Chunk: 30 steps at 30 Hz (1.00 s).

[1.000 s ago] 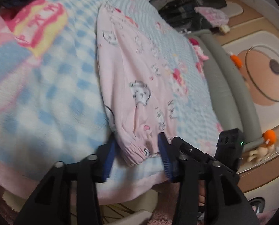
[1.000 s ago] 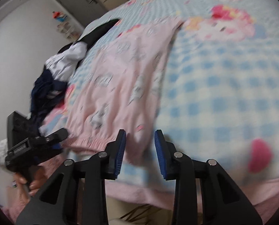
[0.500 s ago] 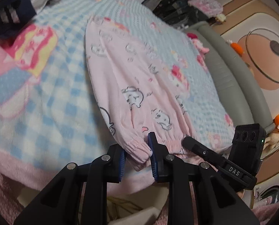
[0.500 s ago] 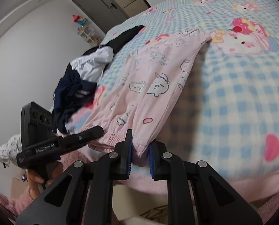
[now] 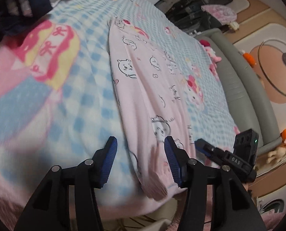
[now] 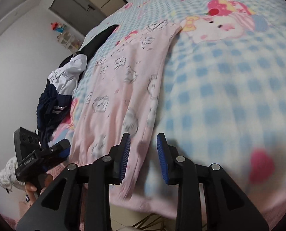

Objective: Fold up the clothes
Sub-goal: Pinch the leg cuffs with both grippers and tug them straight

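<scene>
Both claws, left claw [image 5: 138, 158] and right claw [image 6: 143, 156], have just been opening, holding nothing, over the pink pajama pants [image 5: 154, 104] cuffs; blurry regrasp could miss, bunching cloth off the bed [image 5: 81, 100] edge.

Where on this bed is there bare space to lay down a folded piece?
Free: the checked blanket right of the pink pyjama trousers, out to the bed's edge. Also the strip between the trousers and the dark clothes pile. Crowded: that pile's corner, and the near hem, where both grippers hover.
</scene>
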Each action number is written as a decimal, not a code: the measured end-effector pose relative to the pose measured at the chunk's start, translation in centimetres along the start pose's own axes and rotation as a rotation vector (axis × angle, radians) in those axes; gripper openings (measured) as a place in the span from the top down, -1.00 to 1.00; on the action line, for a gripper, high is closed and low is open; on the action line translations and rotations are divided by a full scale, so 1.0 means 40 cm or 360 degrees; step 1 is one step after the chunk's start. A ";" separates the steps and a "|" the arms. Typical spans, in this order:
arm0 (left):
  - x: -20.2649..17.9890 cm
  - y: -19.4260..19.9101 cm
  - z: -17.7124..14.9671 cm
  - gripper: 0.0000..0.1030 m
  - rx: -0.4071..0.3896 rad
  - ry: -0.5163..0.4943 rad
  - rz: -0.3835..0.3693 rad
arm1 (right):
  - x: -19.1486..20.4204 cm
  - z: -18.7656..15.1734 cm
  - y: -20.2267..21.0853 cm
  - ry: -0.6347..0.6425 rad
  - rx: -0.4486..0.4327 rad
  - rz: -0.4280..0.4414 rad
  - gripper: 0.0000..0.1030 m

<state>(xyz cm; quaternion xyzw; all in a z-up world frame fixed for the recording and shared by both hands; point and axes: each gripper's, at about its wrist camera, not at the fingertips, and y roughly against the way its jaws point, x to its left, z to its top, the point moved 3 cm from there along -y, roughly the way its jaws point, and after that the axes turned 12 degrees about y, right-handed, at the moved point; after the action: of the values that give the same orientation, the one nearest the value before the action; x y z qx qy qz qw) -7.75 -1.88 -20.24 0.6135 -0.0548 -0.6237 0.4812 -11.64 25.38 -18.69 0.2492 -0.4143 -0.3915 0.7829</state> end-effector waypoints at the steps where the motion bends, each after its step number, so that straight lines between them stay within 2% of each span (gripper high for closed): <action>1: -0.004 -0.015 0.006 0.23 0.0007 -0.0017 0.0018 | -0.005 0.014 -0.019 0.0027 0.0028 -0.0023 0.44; 3: -0.012 -0.036 0.012 0.35 0.0013 -0.0034 0.0045 | -0.013 0.032 -0.053 0.0062 0.0080 -0.0009 0.44; 5: -0.010 -0.043 0.013 0.68 0.0011 -0.0028 0.0066 | -0.019 0.037 -0.080 0.0024 0.0104 0.0081 0.47; 6: -0.011 -0.042 0.011 0.70 0.0002 -0.0030 0.0074 | -0.021 0.037 -0.092 -0.0001 0.0118 0.0134 0.55; 7: -0.016 -0.041 0.007 0.77 -0.0020 -0.0038 0.0081 | -0.017 0.034 -0.090 0.0002 0.0103 0.0137 0.78; 8: -0.023 -0.034 0.003 0.80 -0.0049 -0.0053 0.0083 | -0.012 0.032 -0.085 0.0008 0.0086 0.0135 0.88; 10: -0.033 -0.017 0.001 0.87 -0.0104 -0.0074 0.0098 | 0.000 0.029 -0.066 0.0025 0.0035 0.0107 0.91; 13: -0.019 -0.008 0.002 0.88 -0.0134 -0.0058 0.0127 | 0.012 0.028 -0.020 0.0048 -0.0054 0.0021 0.94; 15: 0.014 -0.022 0.000 0.88 -0.0111 -0.0024 0.0161 | -0.023 0.013 -0.034 -0.0006 -0.0027 -0.0006 0.94; 18: 0.060 -0.032 0.000 0.88 -0.0056 0.0080 0.0107 | -0.077 -0.011 -0.057 -0.0087 0.0015 -0.0028 0.96; 20: 0.055 0.002 0.001 0.80 -0.0113 0.0064 0.0075 | -0.092 -0.018 -0.052 -0.0118 0.0001 -0.0025 0.97; 22: 0.047 0.033 0.001 0.80 -0.0167 0.0042 0.0041 | -0.059 -0.001 -0.020 -0.0002 -0.0049 -0.0127 0.96; 24: 0.041 0.052 -0.003 0.80 -0.0195 0.0038 -0.0011 | -0.038 0.008 0.007 0.0074 -0.0112 -0.0172 0.93; 27: 0.007 0.064 -0.019 0.80 -0.0245 -0.0050 0.0012 | -0.019 0.017 0.033 0.0108 -0.0182 -0.0169 0.92; 30: -0.066 0.070 -0.046 0.80 -0.0306 -0.0255 0.0087 | 0.006 0.024 0.028 0.0162 -0.0176 -0.0172 0.74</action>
<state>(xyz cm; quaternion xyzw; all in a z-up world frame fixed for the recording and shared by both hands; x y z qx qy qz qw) -5.31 -0.63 -16.95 0.5111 -0.0498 -0.6597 0.5488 -11.93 25.76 -17.28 0.2472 -0.3376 -0.4423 0.7933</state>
